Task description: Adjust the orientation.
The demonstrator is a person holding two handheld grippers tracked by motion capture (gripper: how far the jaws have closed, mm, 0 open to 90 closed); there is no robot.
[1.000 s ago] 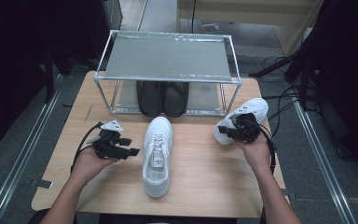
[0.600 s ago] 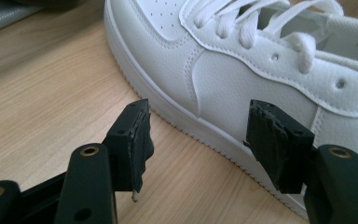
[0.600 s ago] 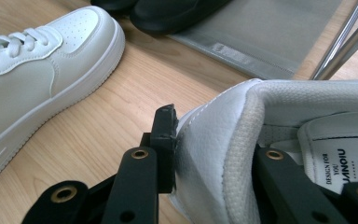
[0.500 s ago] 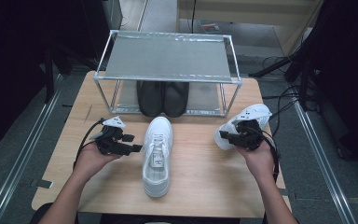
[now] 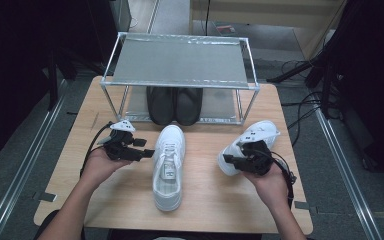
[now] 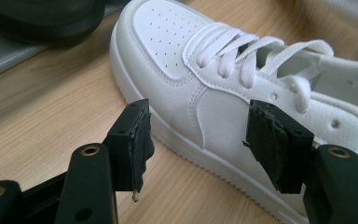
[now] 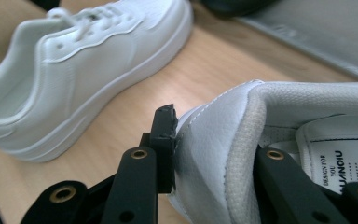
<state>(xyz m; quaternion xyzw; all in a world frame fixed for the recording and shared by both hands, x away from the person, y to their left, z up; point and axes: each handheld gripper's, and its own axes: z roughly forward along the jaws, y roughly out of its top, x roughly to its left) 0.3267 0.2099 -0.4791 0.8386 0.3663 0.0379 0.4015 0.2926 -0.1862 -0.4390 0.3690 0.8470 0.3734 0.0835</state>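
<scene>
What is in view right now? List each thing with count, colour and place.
white sneaker on table: one, white, table centre, toe toward the rack
held white sneaker: one, white, right side, heel wall clamped
black shoes: two, black, under the rack's shelf
rack: one, metal, grey shelf, far side of table
table: one, light wood
left gripper: one, black, open beside the centre sneaker
right gripper: one, black, shut on the sneaker heel

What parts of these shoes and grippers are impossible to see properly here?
- Held white shoe: in the high view the right gripper covers its heel.
- Its label: cut off by the right gripper view's edge.
- Black shoes: backs hidden under the rack.
- Middle white shoe: heel cut off in the left gripper view.
</scene>
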